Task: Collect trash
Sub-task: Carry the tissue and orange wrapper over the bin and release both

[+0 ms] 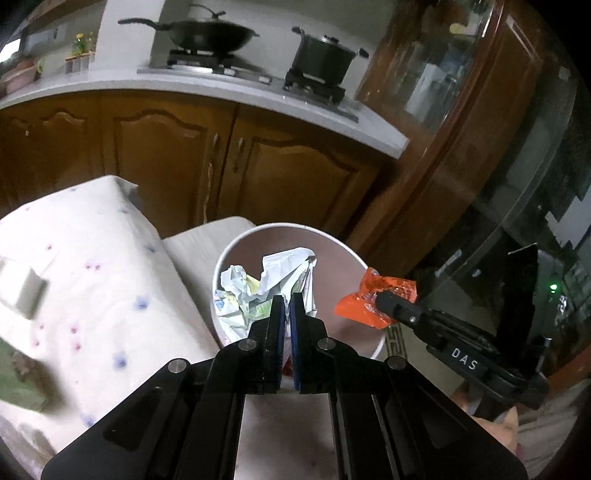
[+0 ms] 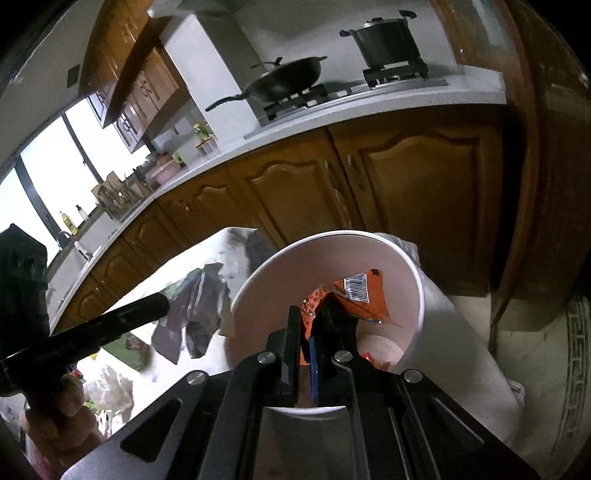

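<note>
A white round bin (image 1: pixel 236 243) stands beside the table and holds crumpled white paper (image 1: pixel 280 269). My left gripper (image 1: pixel 287 301) is shut, fingers together, over the bin's near side with the paper just beyond the tips; nothing shows between them. My right gripper (image 2: pixel 310 314) is shut on an orange snack wrapper (image 2: pixel 354 295) with a barcode, held over the bin's mouth (image 2: pixel 417 280). In the left wrist view the right gripper (image 1: pixel 386 301) holds the wrapper (image 1: pixel 369 299) at the bin's right rim.
A table with a white flowered cloth (image 1: pixel 92 266) lies left of the bin, with a small white box (image 1: pixel 26 291) and more litter (image 2: pixel 110 384) on it. Brown cabinets (image 1: pixel 177 155), a counter with a wok (image 1: pixel 210 33) and pot (image 1: pixel 325 55) stand behind.
</note>
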{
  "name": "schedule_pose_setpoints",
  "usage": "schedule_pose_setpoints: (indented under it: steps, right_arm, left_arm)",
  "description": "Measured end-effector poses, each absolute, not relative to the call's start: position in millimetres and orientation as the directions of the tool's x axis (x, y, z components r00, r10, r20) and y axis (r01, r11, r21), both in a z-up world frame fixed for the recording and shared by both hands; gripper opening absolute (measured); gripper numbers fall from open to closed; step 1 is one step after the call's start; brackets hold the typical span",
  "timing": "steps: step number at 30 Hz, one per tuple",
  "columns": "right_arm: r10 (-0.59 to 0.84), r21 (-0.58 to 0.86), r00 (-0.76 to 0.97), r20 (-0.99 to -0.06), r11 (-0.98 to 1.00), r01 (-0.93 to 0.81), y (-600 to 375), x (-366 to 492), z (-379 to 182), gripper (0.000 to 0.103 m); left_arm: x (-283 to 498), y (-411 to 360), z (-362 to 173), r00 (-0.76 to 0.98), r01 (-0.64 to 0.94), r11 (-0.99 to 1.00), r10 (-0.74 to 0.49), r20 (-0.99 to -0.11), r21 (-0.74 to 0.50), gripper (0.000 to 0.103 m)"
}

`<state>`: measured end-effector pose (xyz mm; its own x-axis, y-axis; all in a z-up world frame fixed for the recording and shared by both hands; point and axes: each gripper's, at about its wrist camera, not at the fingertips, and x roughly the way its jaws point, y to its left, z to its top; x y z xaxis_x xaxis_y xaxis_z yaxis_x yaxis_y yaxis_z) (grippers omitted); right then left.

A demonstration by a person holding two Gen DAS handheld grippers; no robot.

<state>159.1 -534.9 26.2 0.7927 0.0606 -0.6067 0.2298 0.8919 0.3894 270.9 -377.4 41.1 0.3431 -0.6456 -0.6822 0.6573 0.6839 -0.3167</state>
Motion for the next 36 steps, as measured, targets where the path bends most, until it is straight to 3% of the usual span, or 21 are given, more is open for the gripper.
schedule_pose_setpoints:
  steps: [14,18,21,25,36]
  right_arm:
    - [0.091,0.415,0.758,-0.646,0.875,0.248,-549.8,172.5,6.8,0.01]
    - [0.082,0.415,0.765,-0.639,0.874,0.252,-550.8,167.5,8.9,0.018]
    - [0.077,0.421,0.774,-0.629,0.871,0.256,-551.2,163.1,11.8,0.019]
    - [0.068,0.429,0.785,-0.616,0.865,0.262,-551.5,156.2,16.0,0.025]
    - [0.06,0.441,0.81,-0.584,0.861,0.255,-538.6,139.8,29.8,0.033]
  left_arm:
    - [276.9,-406.5,20.1,0.31,0.665,0.689,-0.604,-0.734,-0.286,0.003]
    - [277.5,-404.0,19.4,0.31,0.66,0.693,-0.604,-0.734,-0.291,0.007]
    - [276.6,-400.8,20.5,0.317,0.656,0.697,-0.603,-0.732,-0.29,0.013]
    - [275.1,-395.0,20.9,0.325,0.647,0.703,-0.606,-0.726,-0.297,0.032]
    - [259.8,-359.0,33.2,0.369,0.616,0.723,-0.615,-0.697,-0.311,0.036]
